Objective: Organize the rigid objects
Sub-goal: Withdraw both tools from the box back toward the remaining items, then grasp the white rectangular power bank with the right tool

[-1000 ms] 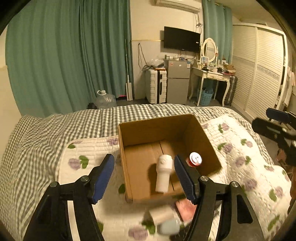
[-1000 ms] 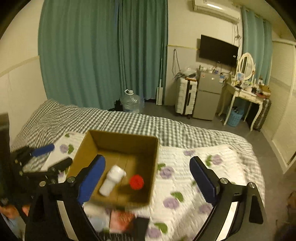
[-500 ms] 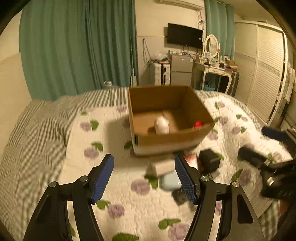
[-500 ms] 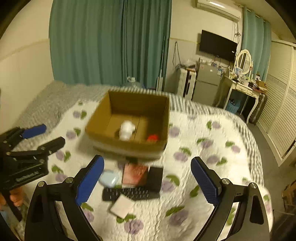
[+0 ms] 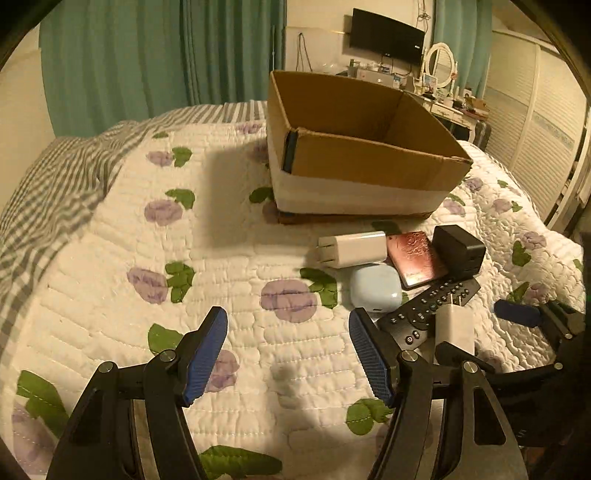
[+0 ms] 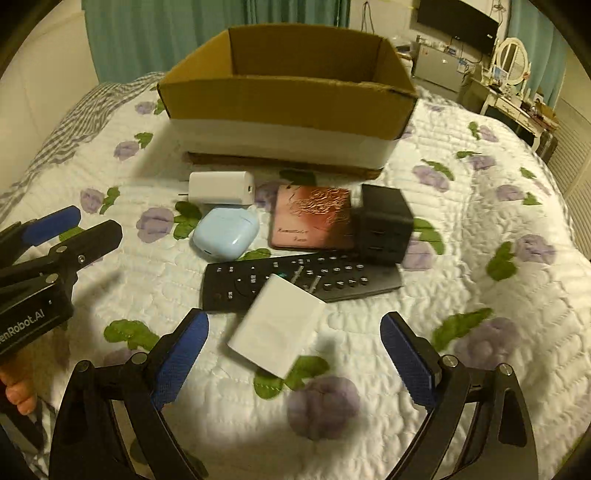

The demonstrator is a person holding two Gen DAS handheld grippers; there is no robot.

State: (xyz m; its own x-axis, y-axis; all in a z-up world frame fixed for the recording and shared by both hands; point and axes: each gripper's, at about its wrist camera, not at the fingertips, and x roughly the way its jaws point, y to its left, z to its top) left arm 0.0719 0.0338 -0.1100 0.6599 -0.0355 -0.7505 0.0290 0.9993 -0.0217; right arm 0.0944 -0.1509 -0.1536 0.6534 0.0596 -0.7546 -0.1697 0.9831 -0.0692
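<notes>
An open cardboard box (image 5: 362,155) (image 6: 288,99) stands on the floral quilt. In front of it lie a white charger (image 6: 221,187) (image 5: 351,249), a pale blue earbud case (image 6: 225,232) (image 5: 375,288), a pink booklet (image 6: 312,218) (image 5: 415,258), a black cube adapter (image 6: 384,221) (image 5: 458,249), a black remote (image 6: 295,282) (image 5: 428,310) and a white box (image 6: 277,326) (image 5: 454,326) leaning on the remote. My right gripper (image 6: 293,343) is open, low over the white box. My left gripper (image 5: 288,350) is open and empty, left of the pile.
The bed has a grey checked blanket (image 5: 55,192) at the left. Teal curtains (image 5: 159,51), a TV (image 5: 386,35), a dressing table (image 5: 443,99) and white wardrobes (image 5: 535,110) stand behind. The left gripper also shows in the right wrist view (image 6: 55,236).
Both grippers have dropped from above the box to low over the quilt in front of it. The box's contents are now hidden behind its front wall.
</notes>
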